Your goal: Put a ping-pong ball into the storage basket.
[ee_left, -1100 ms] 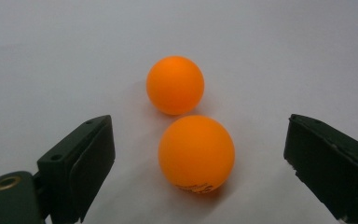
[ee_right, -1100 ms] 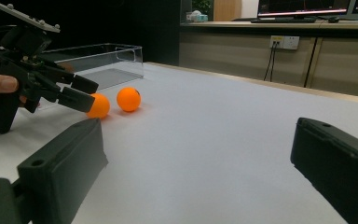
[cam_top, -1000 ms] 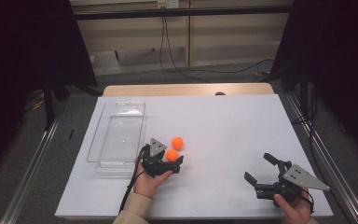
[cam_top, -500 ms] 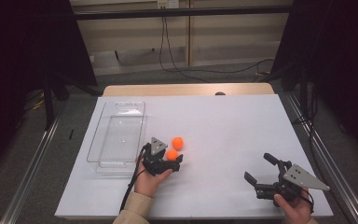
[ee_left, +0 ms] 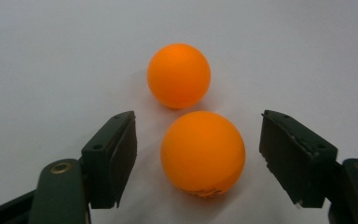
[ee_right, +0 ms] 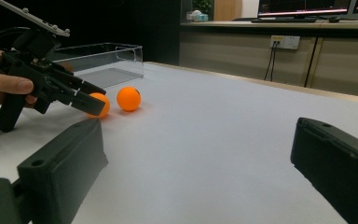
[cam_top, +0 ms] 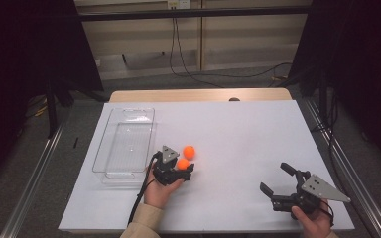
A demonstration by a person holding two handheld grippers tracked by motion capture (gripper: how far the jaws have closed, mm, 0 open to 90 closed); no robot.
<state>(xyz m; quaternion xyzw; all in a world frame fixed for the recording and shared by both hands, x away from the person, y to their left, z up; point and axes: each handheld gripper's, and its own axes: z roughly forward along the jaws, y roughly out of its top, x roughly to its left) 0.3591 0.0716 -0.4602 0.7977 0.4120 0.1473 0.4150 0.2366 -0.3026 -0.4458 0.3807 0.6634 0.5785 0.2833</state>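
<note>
Stage: grasp begun, none done | left gripper [ee_left: 200, 154] jaws just closing round near ball [ee_left: 203, 154], not yet touched, centre-left of high view | far ball [cam_top: 189, 151], tray [cam_top: 124, 144] untouched | right gripper [cam_top: 283, 179] held open, lower right.

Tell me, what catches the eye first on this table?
Two bright orange balls on the white table: the nearer ball lies between the left gripper's fingers, which have just been closing but do not touch it yet. The farther ball sits just beyond, and a clear plastic bin stands to the left.
</note>
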